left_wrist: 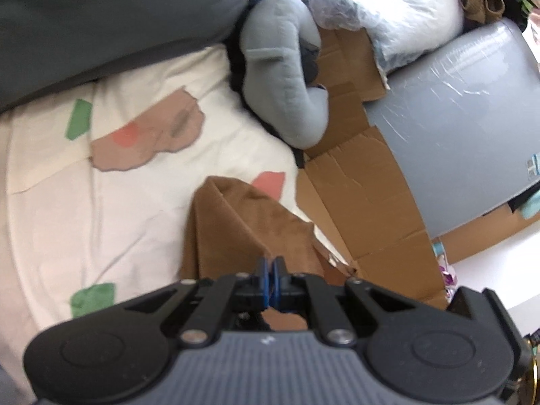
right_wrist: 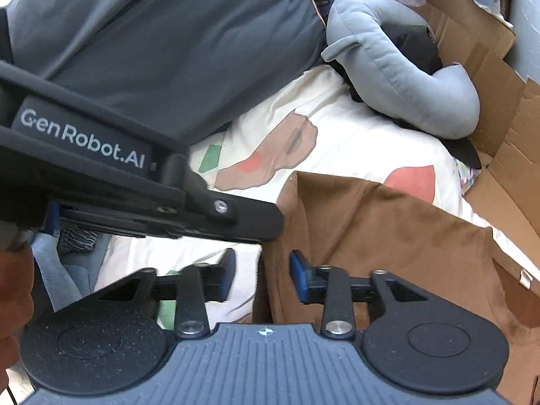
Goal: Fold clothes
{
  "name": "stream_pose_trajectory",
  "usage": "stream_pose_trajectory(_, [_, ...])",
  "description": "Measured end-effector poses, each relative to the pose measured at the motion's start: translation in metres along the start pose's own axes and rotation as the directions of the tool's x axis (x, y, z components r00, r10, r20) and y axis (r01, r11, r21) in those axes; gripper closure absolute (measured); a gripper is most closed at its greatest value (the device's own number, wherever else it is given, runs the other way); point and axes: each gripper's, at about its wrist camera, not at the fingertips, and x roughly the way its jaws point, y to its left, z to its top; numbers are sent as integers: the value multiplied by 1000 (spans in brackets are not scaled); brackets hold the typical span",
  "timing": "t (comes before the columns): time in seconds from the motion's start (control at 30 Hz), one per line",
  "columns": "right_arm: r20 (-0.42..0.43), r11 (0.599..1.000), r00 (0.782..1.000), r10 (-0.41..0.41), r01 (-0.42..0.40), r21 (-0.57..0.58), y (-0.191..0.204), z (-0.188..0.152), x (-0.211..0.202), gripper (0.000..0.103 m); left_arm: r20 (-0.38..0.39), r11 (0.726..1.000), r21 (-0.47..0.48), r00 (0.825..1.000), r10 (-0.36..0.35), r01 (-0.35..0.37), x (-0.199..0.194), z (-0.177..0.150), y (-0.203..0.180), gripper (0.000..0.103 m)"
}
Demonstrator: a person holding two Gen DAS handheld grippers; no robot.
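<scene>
Pinching the soft, light brown garment [left_wrist: 236,222] just ahead, your left hand-held gripper [left_wrist: 270,263] is clamped; your right hand-held gripper [right_wrist: 260,270] gapes narrowly astride its limp edge—take hems.

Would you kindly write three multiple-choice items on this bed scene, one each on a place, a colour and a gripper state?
1. Where does the grey plush toy lie?
A. beside the dark grey pillow
B. on the brown garment
C. under the bedsheet

2. What colour is the garment being folded?
A. green
B. brown
C. white

3. How does the left gripper stand?
A. wide open
B. out of view
C. shut on the garment

Answers: 1 A, toy rests next to the pillow; 2 B, cloth is brown; 3 C, its blue pads pinch brown cloth.
</scene>
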Motion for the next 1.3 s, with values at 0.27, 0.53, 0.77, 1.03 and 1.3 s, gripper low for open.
stream_pose_trajectory(0.27, [12, 1000, 1000, 5, -5, 19, -24, -2, -9, 101, 59, 994, 100, 998, 31, -37, 9, 7, -22, 83])
stream_pose_trajectory(0.53, [-7, 996, 1000, 8, -8, 87, -64, -16, -21, 101, 77, 969, 175, 984, 162, -173, 50, 26, -14, 67])
stream_pose_trajectory(0.77, [-19, 985, 1000, -12, 15, 174, -102, -21, -20, 101, 38, 942, 249, 975, 221, -223, 95, 36, -18, 62])
stream_pose_trajectory(1.03, [-74, 946, 997, -26, 49, 321, -141, -40, 0, 101, 16, 917, 299, 962, 272, -264, 132, 46, -11, 59])
stream_pose_trajectory(1.3, [-126, 915, 992, -19, 68, 397, -152, -60, 11, 101, -15, 921, 311, 967, 252, -235, 149, 48, -14, 62])
